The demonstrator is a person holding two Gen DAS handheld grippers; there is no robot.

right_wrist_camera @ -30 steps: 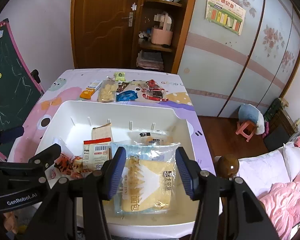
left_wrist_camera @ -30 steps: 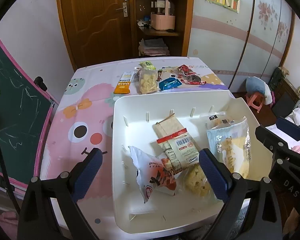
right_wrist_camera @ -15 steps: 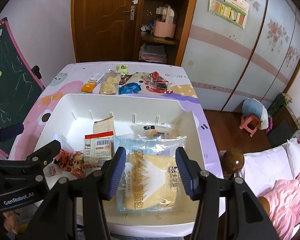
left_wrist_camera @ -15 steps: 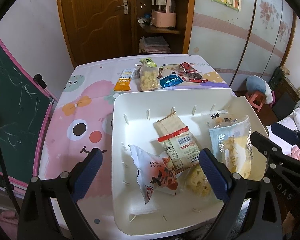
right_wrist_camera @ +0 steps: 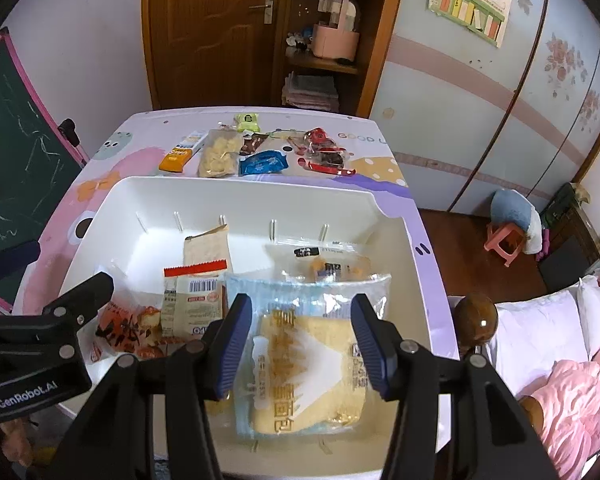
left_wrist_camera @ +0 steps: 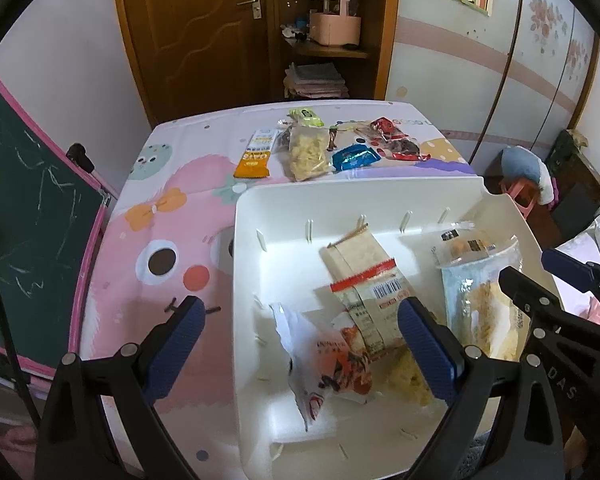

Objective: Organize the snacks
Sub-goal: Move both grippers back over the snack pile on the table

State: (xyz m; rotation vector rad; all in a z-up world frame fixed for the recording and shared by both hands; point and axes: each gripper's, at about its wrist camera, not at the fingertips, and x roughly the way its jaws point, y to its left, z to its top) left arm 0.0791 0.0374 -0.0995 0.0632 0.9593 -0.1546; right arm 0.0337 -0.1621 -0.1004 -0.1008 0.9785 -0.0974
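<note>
The right gripper point(right_wrist_camera: 300, 336) is held apart above the bread bag point(right_wrist_camera: 308, 364), which lies released in the white bin point(right_wrist_camera: 260, 196); the left gripper point(left_wrist_camera: 300, 344) also stands apart, empty. Loose snacks point(right_wrist_camera: 256, 152) beyond the bin should be fetched singly and laid flat beside it.

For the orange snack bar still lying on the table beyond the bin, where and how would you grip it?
Grip the orange snack bar across its narrow width near mid-length, coming down from above. It lies flat, its long axis pointing away from the white bin, with bare tablecloth on its left side; the clear bag of yellow snacks lies close on its right.
</note>
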